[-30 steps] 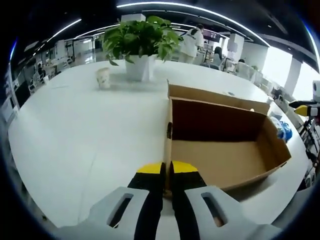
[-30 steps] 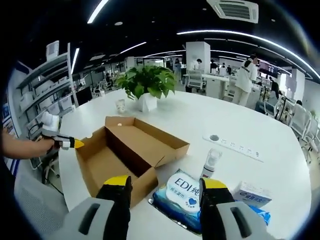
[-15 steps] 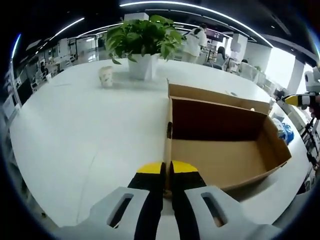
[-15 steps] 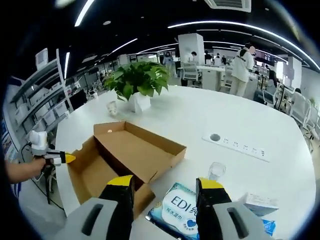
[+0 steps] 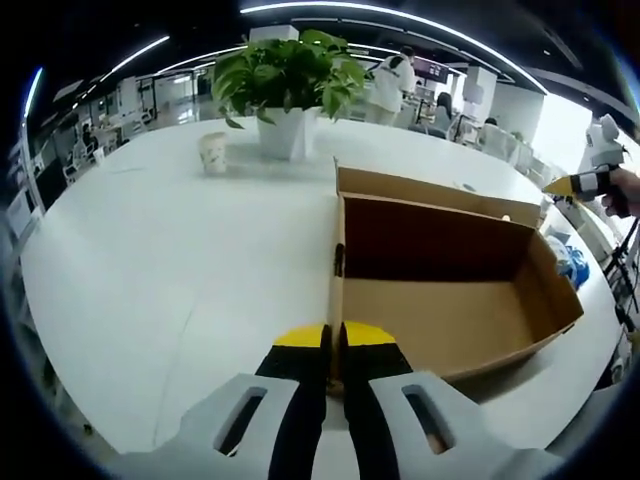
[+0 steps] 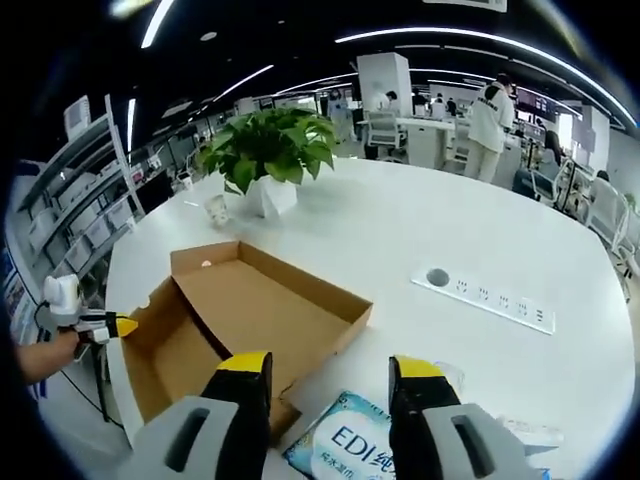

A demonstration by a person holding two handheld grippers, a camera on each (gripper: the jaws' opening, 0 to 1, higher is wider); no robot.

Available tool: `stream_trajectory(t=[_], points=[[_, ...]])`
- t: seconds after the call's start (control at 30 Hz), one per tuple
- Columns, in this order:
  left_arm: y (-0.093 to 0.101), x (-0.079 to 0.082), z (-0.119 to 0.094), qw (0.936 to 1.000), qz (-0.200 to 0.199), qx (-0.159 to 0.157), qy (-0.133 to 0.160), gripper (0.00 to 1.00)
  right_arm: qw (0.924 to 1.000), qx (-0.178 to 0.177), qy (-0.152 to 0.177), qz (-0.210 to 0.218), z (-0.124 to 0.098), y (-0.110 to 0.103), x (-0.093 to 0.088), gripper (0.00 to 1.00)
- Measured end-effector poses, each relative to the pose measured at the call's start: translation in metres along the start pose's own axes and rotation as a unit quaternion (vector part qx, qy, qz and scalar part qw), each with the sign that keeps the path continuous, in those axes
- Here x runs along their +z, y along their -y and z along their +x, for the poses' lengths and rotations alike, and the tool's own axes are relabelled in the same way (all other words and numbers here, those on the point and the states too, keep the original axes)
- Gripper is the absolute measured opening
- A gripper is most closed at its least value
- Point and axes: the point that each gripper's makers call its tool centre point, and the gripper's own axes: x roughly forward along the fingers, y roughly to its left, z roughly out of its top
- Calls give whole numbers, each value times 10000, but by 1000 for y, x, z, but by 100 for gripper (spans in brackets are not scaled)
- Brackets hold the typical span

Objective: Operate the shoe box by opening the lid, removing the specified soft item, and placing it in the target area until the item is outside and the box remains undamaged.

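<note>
- Where the white bench [image 5: 150,270] curves near its edge, sits the shoe box [image 5: 450,300], cardboard, lid folded back flat, inside bare.
- Just past the box's near corner, lies a blue wet-wipe pack [image 6: 345,445] marked EDI, between the jaws of the right claw [image 6: 330,375], spread wide and grasping nothing.
- Left claw [image 5: 333,338] clenched, jaws pressed together at the box's near wall.
- Beyond: potted plant [image 5: 285,85], paper cup [image 5: 212,153], power strip [image 6: 490,298].

Brown shoe box [image 5: 450,300], white table [image 5: 160,250]
</note>
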Motion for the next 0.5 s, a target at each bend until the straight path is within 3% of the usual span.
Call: stream_trajectory(t=[0.5], points=[[0, 1, 2, 10000, 77, 3, -60, 2, 9996, 9, -237, 134, 39, 13, 8, 39]])
